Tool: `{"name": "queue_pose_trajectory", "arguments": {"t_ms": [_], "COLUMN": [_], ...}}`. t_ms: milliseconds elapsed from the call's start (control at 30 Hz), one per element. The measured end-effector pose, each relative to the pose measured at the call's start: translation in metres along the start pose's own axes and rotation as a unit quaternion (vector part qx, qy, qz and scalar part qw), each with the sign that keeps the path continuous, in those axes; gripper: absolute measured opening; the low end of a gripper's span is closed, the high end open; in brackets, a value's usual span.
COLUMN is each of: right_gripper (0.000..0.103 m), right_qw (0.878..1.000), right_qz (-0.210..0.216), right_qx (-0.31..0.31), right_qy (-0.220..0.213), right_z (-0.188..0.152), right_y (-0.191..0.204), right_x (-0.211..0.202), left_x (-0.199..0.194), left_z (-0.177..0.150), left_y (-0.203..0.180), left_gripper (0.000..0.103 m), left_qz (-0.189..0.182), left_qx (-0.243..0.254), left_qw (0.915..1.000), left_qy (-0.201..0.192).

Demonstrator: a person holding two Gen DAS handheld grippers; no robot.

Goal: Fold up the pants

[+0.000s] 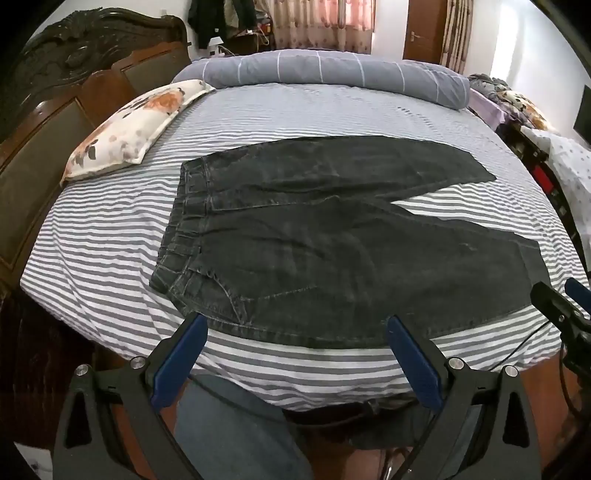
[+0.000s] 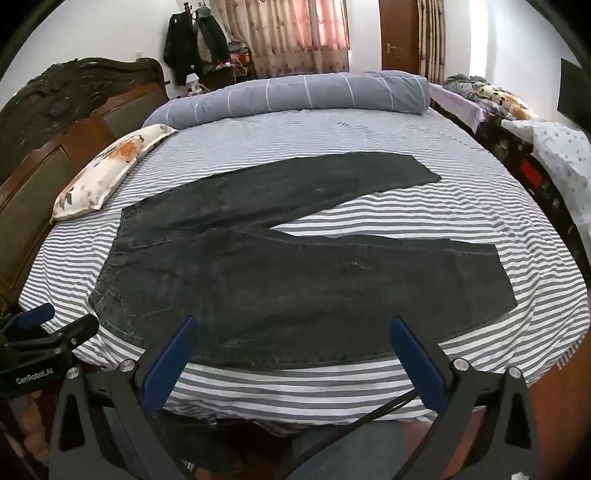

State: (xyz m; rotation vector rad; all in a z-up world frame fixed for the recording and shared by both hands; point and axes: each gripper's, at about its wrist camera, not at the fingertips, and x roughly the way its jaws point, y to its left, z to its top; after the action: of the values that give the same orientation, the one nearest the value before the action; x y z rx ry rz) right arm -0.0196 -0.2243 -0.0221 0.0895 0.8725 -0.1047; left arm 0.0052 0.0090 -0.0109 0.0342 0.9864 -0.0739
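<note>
A: Where are the pants (image 1: 332, 236)?

B: Spread flat on the bed (image 1: 110, 229), on its grey-and-white striped sheet. The waistband lies toward the left, nearer the dark carved headboard (image 1: 55, 110), and the two legs run out to the right, parting into a narrow V with striped sheet showing between them.

A: And the claws?

B: The left claw (image 1: 295, 332) hangs over the near edge of the bed, its blue pads (image 1: 181, 362) spread as wide as they go — nothing between them, nothing gripped. Its tips sit just above the near hem of the pants by the waist and hip; contact cannot be told from here.

A: The right one?

B: The right claw (image 2: 291, 336) is the same: jaws fully apart, empty, angled down toward the near leg of the pants. In its view the left claw shows at the lower left edge, beside the waistband end.

A: What else is on the bed?

B: A floral pillow (image 1: 129, 125) lies near the headboard, apart from the pants. A rolled grey quilt with thin white lines (image 1: 332, 74) stretches across the far side — well clear of the legs. Curtains (image 2: 288, 33) and a wooden door (image 2: 397, 37) stand behind it, and coats hang on a rack (image 2: 195, 40) in the far corner.
</note>
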Motion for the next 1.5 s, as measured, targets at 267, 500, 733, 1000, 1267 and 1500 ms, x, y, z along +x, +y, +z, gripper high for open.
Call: {"name": "queue_pose_trajectory", "arguments": {"t_ms": [267, 500, 733, 1000, 1267, 1500], "right_gripper": [0.102, 0.102, 0.102, 0.102, 0.102, 0.102], "right_qw": [1.000, 1.000, 1.000, 1.000, 1.000, 1.000], "right_qz": [0.004, -0.001, 0.000, -0.002, -0.003, -0.006], "right_qx": [0.008, 0.014, 0.023, 0.023, 0.023, 0.026], "right_qy": [0.003, 0.003, 0.007, 0.008, 0.007, 0.010], "right_z": [-0.004, -0.004, -0.006, -0.006, -0.006, -0.008], "right_y": [-0.013, -0.015, -0.019, -0.019, -0.019, -0.021], "right_x": [0.002, 0.003, 0.005, 0.005, 0.006, 0.009], "left_x": [0.003, 0.004, 0.004, 0.005, 0.006, 0.007], "left_z": [-0.003, -0.004, -0.005, -0.006, -0.006, -0.008], "left_y": [-0.001, 0.002, 0.003, 0.003, 0.003, 0.004], "left_gripper": [0.097, 0.097, 0.097, 0.097, 0.097, 0.097], "left_qz": [0.000, 0.001, 0.003, 0.000, 0.000, 0.002], "left_qx": [0.004, 0.000, 0.000, 0.000, 0.000, 0.001], "left_qw": [1.0000, 1.0000, 1.0000, 1.0000, 1.0000, 1.0000], "left_qy": [-0.001, 0.002, 0.002, 0.002, 0.001, 0.001]}}
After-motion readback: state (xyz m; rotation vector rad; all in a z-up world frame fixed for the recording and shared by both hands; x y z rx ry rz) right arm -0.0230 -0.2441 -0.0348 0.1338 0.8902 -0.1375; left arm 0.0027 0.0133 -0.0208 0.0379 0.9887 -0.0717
